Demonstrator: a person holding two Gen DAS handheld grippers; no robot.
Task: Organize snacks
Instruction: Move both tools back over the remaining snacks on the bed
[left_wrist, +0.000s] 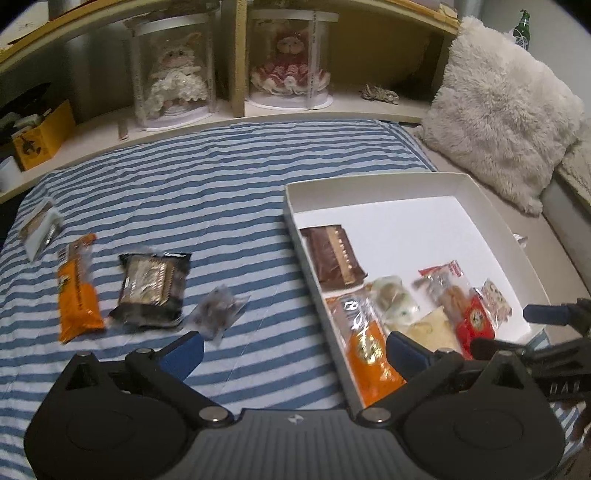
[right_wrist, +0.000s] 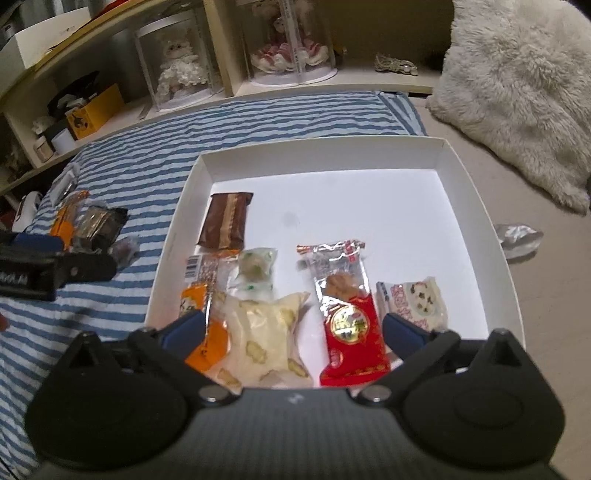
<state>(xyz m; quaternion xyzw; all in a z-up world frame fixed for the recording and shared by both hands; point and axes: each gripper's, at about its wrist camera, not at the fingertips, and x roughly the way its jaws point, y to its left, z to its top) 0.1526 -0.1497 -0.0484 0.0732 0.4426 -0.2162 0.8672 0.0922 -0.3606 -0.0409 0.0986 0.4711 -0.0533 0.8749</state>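
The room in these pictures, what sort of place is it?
Probably a bedroom at home. The white box of snacks sits on a striped bed cover, a fluffy pillow lies beside it, and a shelf behind holds dolls in clear cases.

Hardly anything reads clearly: white letters "OOLAI" on the black body of the left gripper (right_wrist: 55, 269), cut off at the edge. The snack wrappers' print stays too blurred.
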